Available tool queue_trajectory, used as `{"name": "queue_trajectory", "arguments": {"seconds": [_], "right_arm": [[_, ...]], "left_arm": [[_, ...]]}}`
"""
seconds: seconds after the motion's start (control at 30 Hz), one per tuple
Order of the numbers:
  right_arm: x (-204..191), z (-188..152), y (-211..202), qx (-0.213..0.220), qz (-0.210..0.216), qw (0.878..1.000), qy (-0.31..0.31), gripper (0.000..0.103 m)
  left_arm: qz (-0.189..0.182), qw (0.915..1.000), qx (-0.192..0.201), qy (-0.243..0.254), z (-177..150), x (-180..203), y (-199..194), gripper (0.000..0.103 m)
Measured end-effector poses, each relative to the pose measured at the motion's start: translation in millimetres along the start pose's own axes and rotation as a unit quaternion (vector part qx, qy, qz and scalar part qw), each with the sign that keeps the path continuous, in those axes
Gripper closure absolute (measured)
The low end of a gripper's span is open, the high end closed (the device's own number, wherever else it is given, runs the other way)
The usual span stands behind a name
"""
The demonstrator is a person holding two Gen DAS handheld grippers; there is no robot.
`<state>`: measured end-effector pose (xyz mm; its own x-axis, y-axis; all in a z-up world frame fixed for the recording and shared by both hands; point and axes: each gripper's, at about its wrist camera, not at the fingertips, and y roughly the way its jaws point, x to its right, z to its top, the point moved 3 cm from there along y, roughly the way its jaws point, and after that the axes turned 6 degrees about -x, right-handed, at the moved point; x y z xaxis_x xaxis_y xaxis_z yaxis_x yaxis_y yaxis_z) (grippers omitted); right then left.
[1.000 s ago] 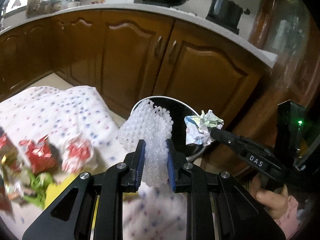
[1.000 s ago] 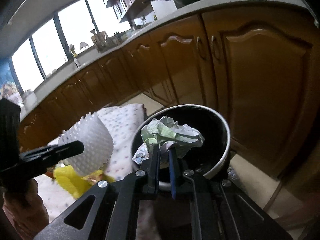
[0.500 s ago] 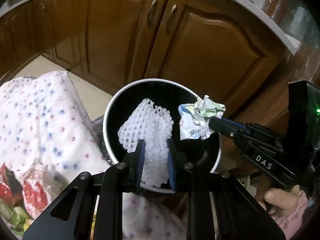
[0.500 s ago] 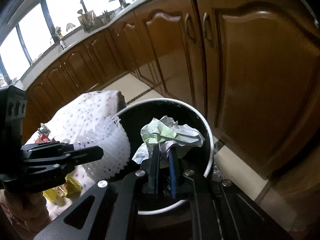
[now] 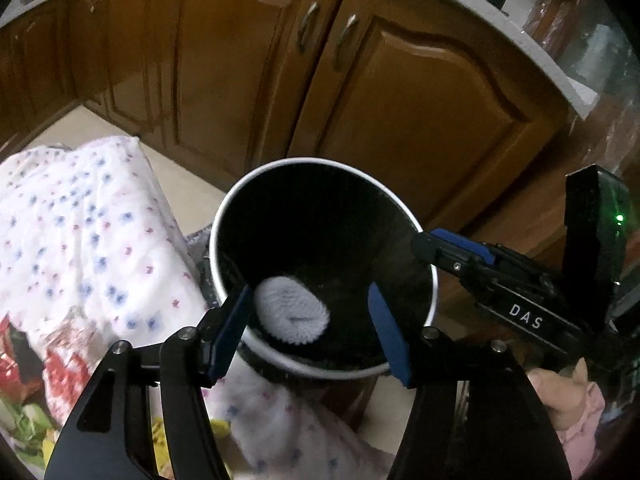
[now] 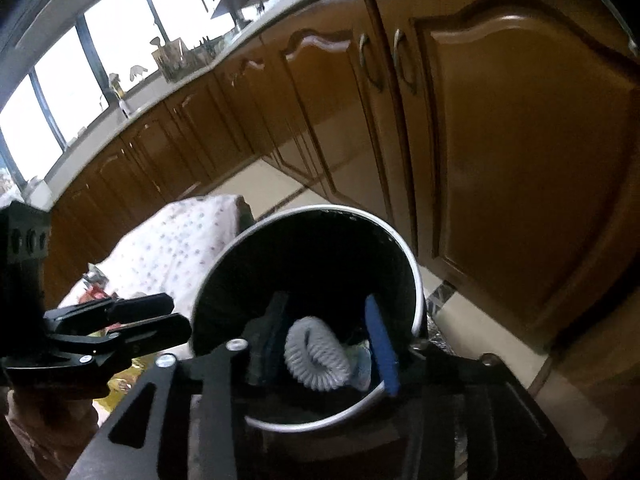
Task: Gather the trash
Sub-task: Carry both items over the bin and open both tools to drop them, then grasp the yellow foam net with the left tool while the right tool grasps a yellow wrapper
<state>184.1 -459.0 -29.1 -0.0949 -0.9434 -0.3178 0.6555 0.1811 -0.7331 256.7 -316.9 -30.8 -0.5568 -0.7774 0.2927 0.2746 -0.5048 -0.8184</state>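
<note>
Cabinets (image 5: 404, 92) of glossy brown wood with arched raised panels and curved metal handles fill most of what I see, under a pale stone worktop (image 6: 248, 36). Below them lies a soft white cloth (image 5: 92, 236) dotted with small blue and pink marks, with red and green wrappers (image 5: 24, 364) at its near edge. Beside the cloth stands the round bin (image 5: 424, 232), black and smooth inside with a thin white rim.

My left hand-held gripper (image 5: 316, 332) hangs over the near rim of the bin with its blue-padded fingers spread wide, holding nothing. Down inside the bin, seen between those fingers and nearer the left one, is the white foam net (image 5: 292, 308), a ribbed, rounded mesh sleeve; I see no contact with either pad.

My right hand-held gripper (image 6: 324, 344) also points into the bin, fingers parted and bare. In its view the foam net (image 6: 316, 352) curls as a rolled tube between the fingers, and the crumpled paper (image 6: 360, 364), pale and creased, sits just beside it against the right blue pad, partly hidden.
</note>
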Motion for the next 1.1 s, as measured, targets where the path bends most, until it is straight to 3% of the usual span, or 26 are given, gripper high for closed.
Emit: {"name": "queue_trajectory", "arguments": {"seconds": [0.07, 0.2, 0.33, 0.6, 1.1], "right_arm": [[-5, -3, -7, 0.013, 0.002, 1.000, 0.003, 0.051], [-15, -15, -20, 0.038, 0.015, 0.999, 0.015, 0.029], [-32, -28, -29, 0.048, 0.030, 0.998, 0.012, 0.021], [-72, -57, -35, 0.051, 0.063, 0.997, 0.003, 0.018], [-119, -84, -23, 0.033, 0.096, 0.995, -0.016, 0.017]], "left_arm": [[-0.005, 0.9999, 0.013, -0.002, -7, -1, -12, 0.041], [-0.007, 0.9988, 0.046, -0.019, -26, -10, -42, 0.038], [0.007, 0.9962, 0.082, -0.030, -45, -22, -72, 0.034], [0.049, 0.9891, 0.132, -0.044, -97, -42, -122, 0.023], [0.098, 0.9825, 0.127, -0.095, -162, -100, -146, 0.022]]}}
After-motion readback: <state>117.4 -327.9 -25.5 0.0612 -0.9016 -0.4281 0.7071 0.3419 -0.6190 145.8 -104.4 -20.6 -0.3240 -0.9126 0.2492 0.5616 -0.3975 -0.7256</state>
